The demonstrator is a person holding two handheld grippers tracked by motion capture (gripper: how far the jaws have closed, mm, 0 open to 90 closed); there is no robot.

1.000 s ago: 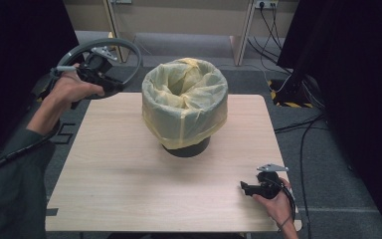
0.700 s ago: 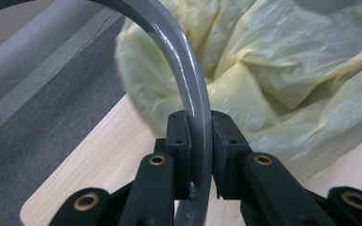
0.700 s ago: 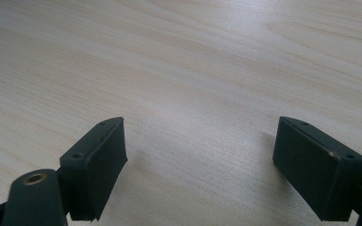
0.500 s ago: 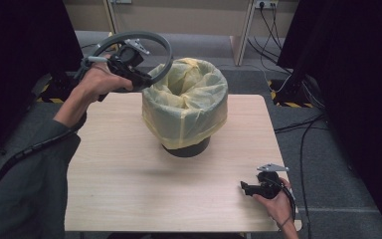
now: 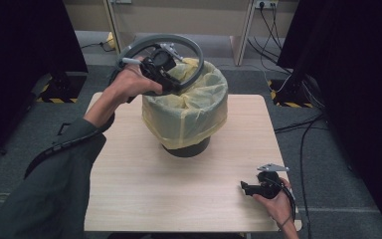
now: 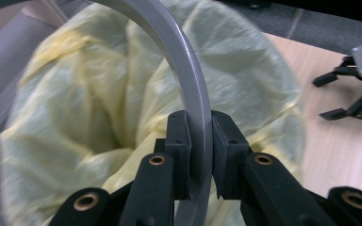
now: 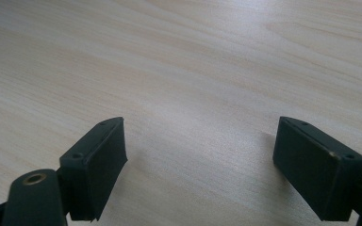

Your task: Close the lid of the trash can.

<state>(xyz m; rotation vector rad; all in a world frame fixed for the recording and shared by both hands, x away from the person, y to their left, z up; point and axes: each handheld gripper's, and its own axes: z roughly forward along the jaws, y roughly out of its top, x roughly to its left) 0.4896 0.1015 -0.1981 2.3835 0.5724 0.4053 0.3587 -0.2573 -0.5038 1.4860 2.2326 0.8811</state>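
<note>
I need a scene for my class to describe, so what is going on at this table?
A person's left gripper is clamped on a grey plastic ring and holds it above the rim of a dark bin lined with a yellow plastic bag on the light wooden table. The right gripper rests open near the table's front corner, holding nothing.

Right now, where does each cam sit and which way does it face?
High view: above the person's side, looking forward and down at the table; both forearms and hands show.
Left gripper view: rides the left gripper, looking along its jaws clamped on the grey ring over the yellow bag.
Right gripper view: on the right gripper, facing bare tabletop between open jaws.
Shared: high and left gripper views both show ring, bag, right gripper.
</note>
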